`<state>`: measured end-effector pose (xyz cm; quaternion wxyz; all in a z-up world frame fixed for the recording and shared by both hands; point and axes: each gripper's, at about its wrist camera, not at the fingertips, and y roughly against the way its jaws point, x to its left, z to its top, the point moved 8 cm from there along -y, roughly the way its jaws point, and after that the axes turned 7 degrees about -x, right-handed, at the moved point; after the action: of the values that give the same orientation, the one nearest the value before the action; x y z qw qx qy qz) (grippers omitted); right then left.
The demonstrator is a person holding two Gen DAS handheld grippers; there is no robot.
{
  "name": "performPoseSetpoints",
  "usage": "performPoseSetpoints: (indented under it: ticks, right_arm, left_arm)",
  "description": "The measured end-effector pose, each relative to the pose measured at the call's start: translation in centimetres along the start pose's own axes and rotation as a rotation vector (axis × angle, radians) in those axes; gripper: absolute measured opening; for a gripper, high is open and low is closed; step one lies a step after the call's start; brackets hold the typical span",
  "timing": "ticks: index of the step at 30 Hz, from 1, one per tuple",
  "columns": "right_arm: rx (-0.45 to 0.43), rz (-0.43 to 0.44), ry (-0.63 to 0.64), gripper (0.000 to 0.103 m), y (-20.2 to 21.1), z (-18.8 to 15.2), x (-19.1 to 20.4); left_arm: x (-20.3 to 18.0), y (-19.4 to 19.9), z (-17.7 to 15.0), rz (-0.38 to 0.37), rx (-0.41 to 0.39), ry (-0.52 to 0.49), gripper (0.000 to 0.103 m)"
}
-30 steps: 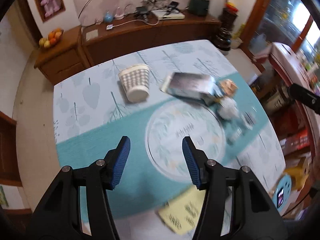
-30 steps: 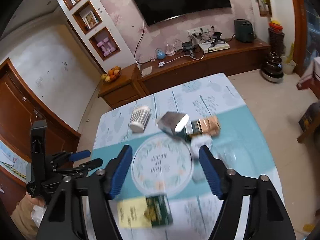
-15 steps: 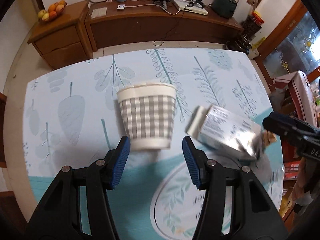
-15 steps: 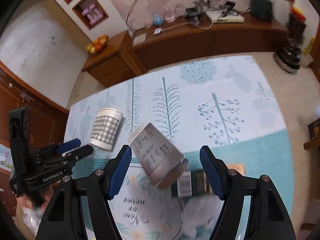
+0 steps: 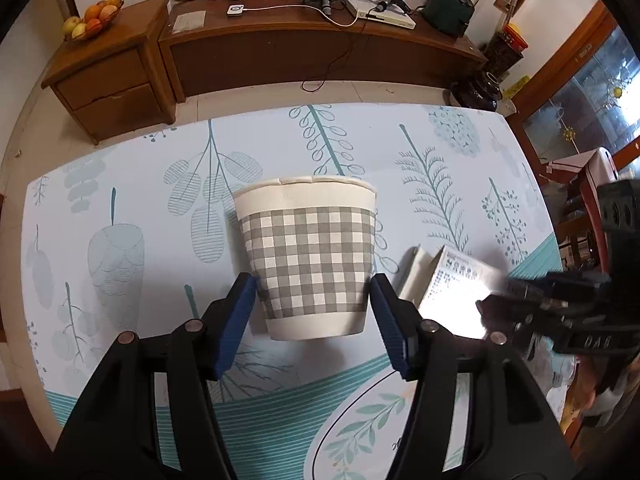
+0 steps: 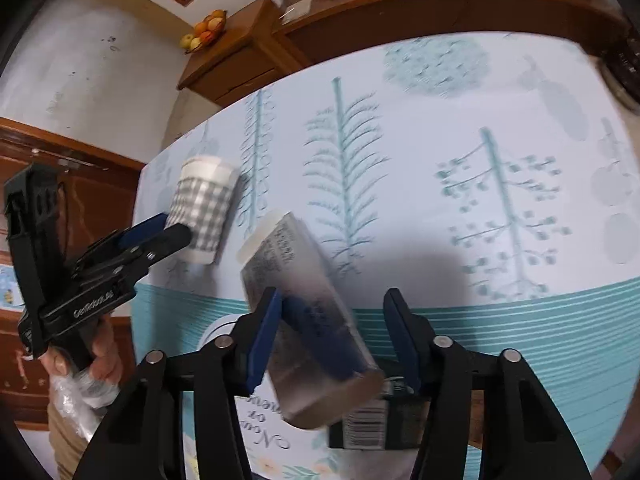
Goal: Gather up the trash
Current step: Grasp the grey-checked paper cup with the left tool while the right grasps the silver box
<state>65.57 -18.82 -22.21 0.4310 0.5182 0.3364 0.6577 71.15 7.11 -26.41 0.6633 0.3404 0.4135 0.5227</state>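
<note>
Straddling a checked paper cup [image 5: 310, 264] lying on the table [image 5: 120, 208], the left gripper [image 5: 312, 320] stands open; the right gripper [image 6: 332, 336], jaws just closing, flanks a silver carton [image 6: 304, 312], not yet clamped; nothing collected so far

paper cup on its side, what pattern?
Grey-and-white check band on the paper cup, plain cream rim and base. Clearest in the left wrist view.

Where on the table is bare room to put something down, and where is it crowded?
Free: the tablecloth beyond the checked paper cup and the silver carton, up to the far edge facing the wooden cabinet, and the strip left of the cup. Crowded: the near middle, where cup, carton and a dark barcoded pack lie close.
</note>
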Motion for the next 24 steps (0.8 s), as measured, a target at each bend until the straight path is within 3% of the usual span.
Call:
performPoseSetpoints:
  ticks: [4,7,15,16,17,18,19,20,21,24]
  right_arm:
    - [-0.033,0.035,0.035,0.027,0.1,-0.1,1.5]
    - [-0.055,0.038,0.087,0.0,0.5,-0.5,2.9]
    - [-0.084,-0.069,0.196,0.001,-0.2,-4.3,6.5]
    - [-0.098,-0.082,0.195,0.003,-0.2,-4.5,6.7]
    - [-0.117,-0.084,0.196,0.016,-0.2,-4.8,7.0]
    - [-0.142,-0.089,0.208,0.043,-0.1,-5.1,7.4]
    - [-0.171,-0.112,0.233,0.058,0.1,-5.2,7.7]
    - [-0.201,-0.138,0.265,0.083,0.1,-5.4,7.9]
    - [-0.226,-0.164,0.297,0.091,0.1,-5.6,8.3]
    - [-0.246,-0.215,0.342,0.091,-0.7,-5.7,8.7]
  left_arm:
    - [-0.3,0.0,0.1,0.018,0.003,-0.011,0.057]
    - [-0.5,0.4,0.4,0.031,-0.004,-0.027,0.057]
    - [-0.1,0.6,1.2,0.084,-0.001,-0.015,0.057]
    - [0.0,0.4,1.1,0.098,0.002,-0.015,0.057]
    - [0.1,0.2,1.0,0.107,0.007,-0.014,0.057]
    - [0.1,0.1,1.0,0.112,0.01,-0.013,0.057]
    - [0.0,0.0,1.0,0.119,0.007,-0.016,0.058]
    - [-0.1,0.0,1.0,0.125,0.005,-0.021,0.058]
    - [-0.3,-0.1,1.0,0.128,0.001,-0.029,0.058]
    - [-0.7,-0.2,1.1,0.133,-0.003,-0.05,0.058]
